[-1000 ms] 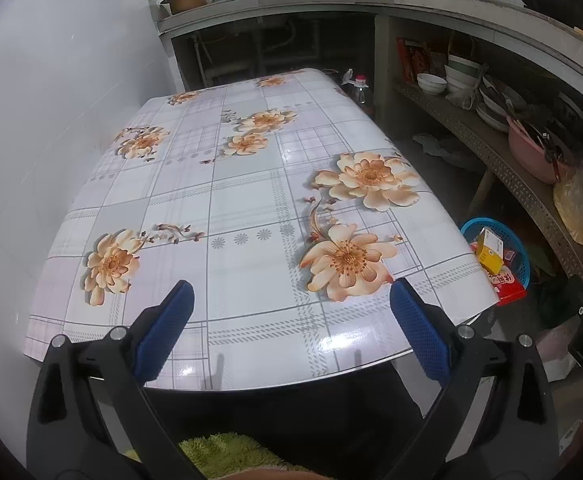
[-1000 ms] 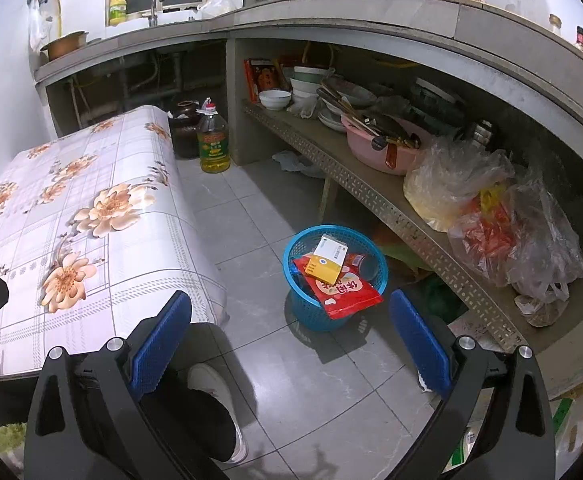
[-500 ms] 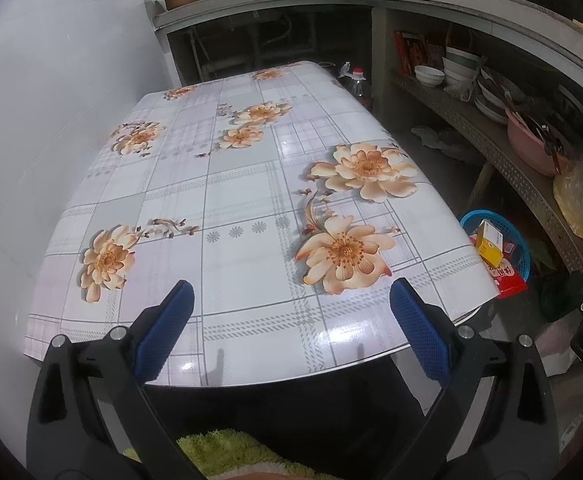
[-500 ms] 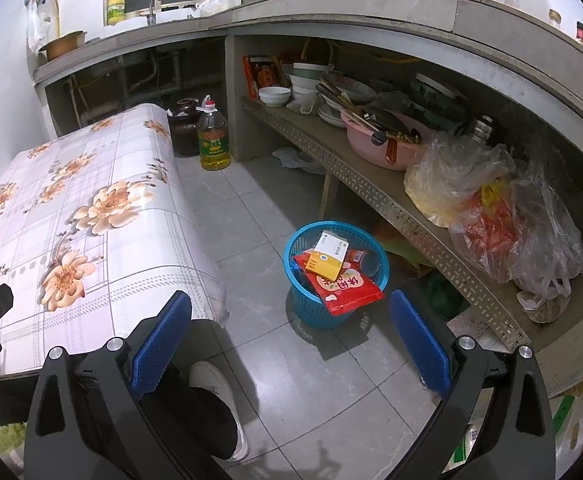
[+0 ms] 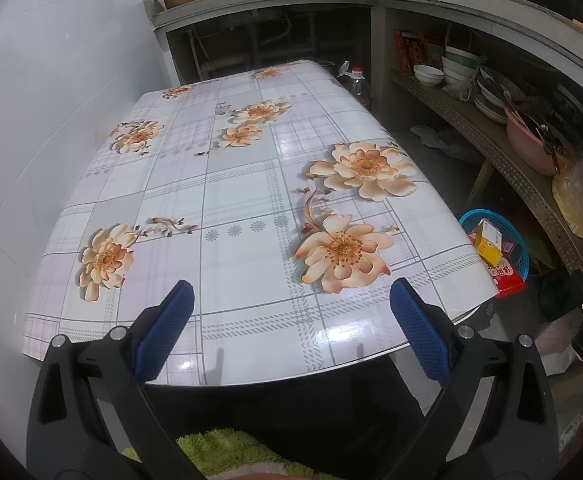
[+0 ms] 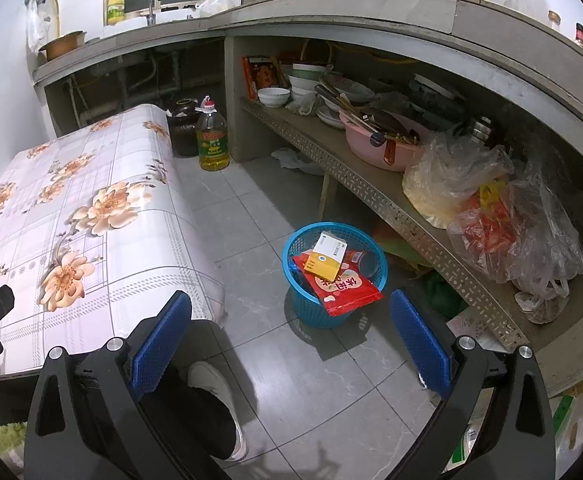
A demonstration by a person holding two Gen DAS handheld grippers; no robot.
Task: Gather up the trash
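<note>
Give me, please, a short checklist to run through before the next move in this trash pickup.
1. Left gripper open and holding nothing: ok.
2. Right gripper open and holding nothing: ok.
3. Blue basket upright on the floor: ok.
4. Yellow box and red packet in the basket: ok.
5. No trash on the table: ok.
6. Room left in the basket: cannot tell.

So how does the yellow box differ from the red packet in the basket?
The yellow box is a stiff carton lying on top; the red packet is a flat, limp pouch beneath it. The box sits within the blue basket; the packet sticks out over the near rim. Both are in the basket.
</note>
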